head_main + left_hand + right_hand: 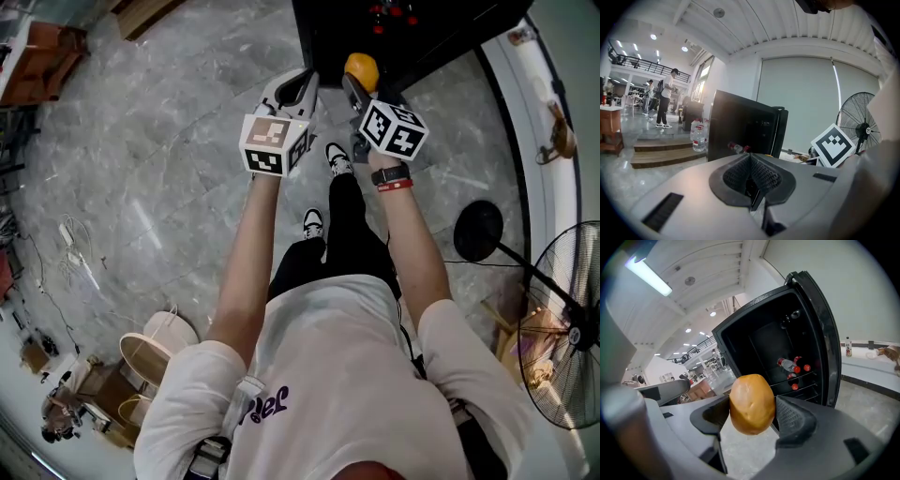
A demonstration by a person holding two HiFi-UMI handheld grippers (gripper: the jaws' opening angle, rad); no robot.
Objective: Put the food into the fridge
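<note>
A round golden-brown piece of food (751, 404) is clamped between the pads of my right gripper (752, 412), which is shut on it. In the head view the food (361, 69) sits just in front of the small black fridge (412, 33). The fridge (787, 341) stands with its door open, and red-capped bottles (791, 365) lie on its lower shelf. My left gripper (298, 90) hangs beside the right one, a little to its left. Its pads (761, 176) meet with nothing between them. The fridge (740, 129) also shows ahead of the left gripper.
A floor fan (567, 328) and its round black base (478, 230) stand to the right. A white ledge (539, 75) runs along the right wall. Pale baskets (155, 347) sit at the lower left. Water jugs (697, 136) and wooden steps (661, 152) lie left of the fridge.
</note>
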